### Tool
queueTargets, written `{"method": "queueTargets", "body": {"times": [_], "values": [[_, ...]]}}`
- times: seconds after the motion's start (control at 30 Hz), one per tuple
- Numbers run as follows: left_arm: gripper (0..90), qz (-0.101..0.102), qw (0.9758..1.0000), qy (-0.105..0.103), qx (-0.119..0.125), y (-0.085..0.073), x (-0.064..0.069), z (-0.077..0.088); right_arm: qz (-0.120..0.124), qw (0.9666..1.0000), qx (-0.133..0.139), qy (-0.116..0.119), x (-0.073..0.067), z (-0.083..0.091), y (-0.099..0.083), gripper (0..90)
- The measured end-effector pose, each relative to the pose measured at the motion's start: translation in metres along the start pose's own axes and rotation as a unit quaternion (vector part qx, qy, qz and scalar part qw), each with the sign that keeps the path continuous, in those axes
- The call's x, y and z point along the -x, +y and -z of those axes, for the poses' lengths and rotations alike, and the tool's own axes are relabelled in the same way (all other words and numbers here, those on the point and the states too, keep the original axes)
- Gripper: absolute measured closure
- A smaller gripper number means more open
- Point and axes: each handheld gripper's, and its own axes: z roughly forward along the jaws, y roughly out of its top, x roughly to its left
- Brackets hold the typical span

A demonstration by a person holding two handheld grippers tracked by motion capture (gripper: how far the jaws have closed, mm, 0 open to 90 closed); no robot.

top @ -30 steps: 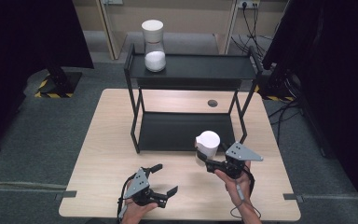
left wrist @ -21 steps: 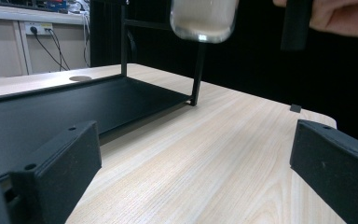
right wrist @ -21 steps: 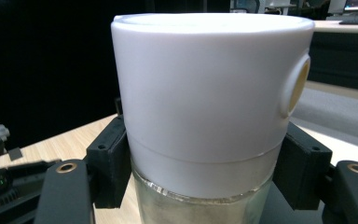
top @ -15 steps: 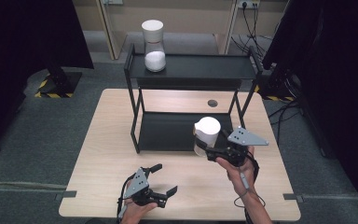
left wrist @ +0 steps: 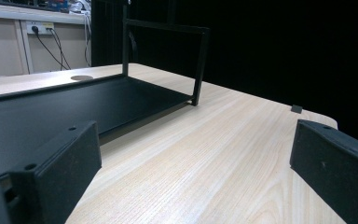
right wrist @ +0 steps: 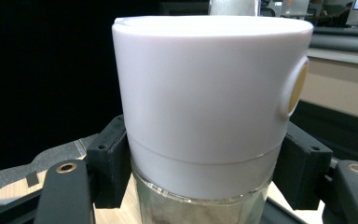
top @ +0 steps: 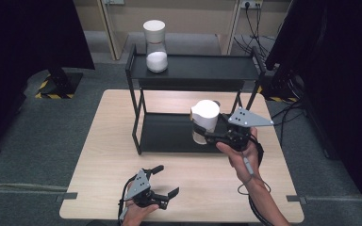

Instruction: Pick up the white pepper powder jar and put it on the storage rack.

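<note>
My right gripper (top: 205,135) is shut on a glass jar with a tall white lid (top: 204,120), held in the air in front of the black two-level rack (top: 195,75). In the right gripper view the jar (right wrist: 209,107) stands upright between the two black pads, which press on its sides just under the lid. A second white-lidded jar (top: 155,46) with white contents stands on the rack's top shelf at the left. My left gripper (top: 166,181) rests near the table's front edge, open, with nothing between its fingers (left wrist: 60,163).
The rack stands at the back middle of the light wooden table (top: 108,155). Its lower shelf (left wrist: 65,100) is a bare black tray. A small dark disc (left wrist: 81,78) lies on the table behind the rack. Dark curtains flank the table.
My right gripper has risen with the jar, from just above the table to about the height of the rack's lower shelf. The left gripper has stayed in place.
</note>
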Motion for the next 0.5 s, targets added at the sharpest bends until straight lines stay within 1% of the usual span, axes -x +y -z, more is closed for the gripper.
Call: {"method": "queueTargets", "body": {"times": [0.13,0.33,0.5], "values": [[1.0,0.001,1.0,0.0,0.001,0.0,0.0,0.0,0.003,1.0,0.0,0.003,0.003,-0.005,0.017,31.0],[1.0,0.001,1.0,-0.001,0.002,-0.001,-0.001,0.0,-0.007,0.9999,0.001,0.009,0.01,-0.012,0.04,30.9],[1.0,0.002,1.0,0.0,0.002,-0.001,-0.001,0.001,-0.009,0.9999,0.003,0.012,0.015,-0.018,0.057,30.9]]}}
